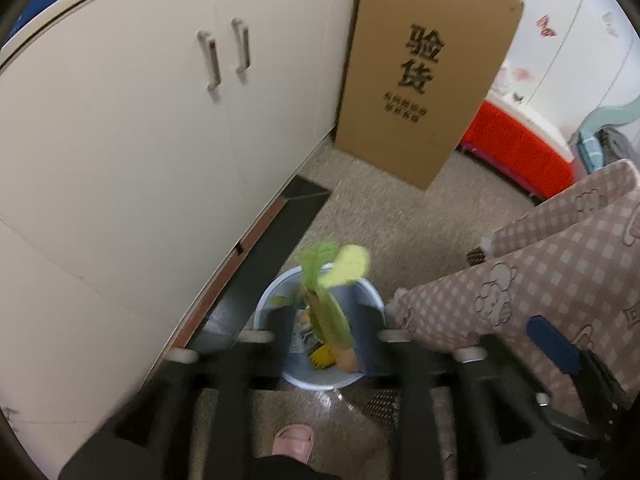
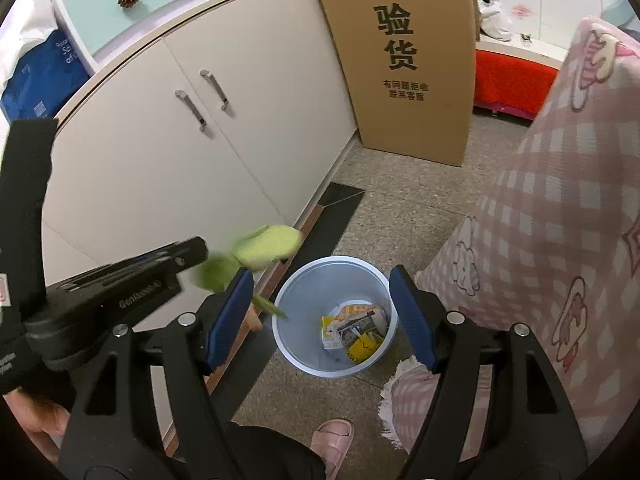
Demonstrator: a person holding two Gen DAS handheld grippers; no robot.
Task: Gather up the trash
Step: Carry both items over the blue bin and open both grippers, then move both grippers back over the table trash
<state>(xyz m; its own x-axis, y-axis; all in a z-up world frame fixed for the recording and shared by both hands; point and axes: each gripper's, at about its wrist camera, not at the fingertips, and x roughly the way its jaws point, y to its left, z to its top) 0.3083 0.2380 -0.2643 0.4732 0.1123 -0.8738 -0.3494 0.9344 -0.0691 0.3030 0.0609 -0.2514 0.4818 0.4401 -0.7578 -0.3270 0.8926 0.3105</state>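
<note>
Dropping the green scrap into the bin

We found the green vegetable scrap point(image 1: 326, 300) blurred over the pale bin point(image 2: 280, 332), clear of the left gripper point(image 1: 326, 320) fingers; both grippers gaped empty. We advised holding centred above the rim.

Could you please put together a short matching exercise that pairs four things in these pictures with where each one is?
Things:
1. green vegetable scrap
2. paper scraps
3. cardboard box
4. pink slipper

Places:
A. standing on the floor beside the white cabinet
B. on the floor nearer the camera than the bin
C. above the bin's opening, between the open fingers of the left gripper
D. lying at the bin's bottom

Pairs: 1-C, 2-D, 3-A, 4-B
</note>
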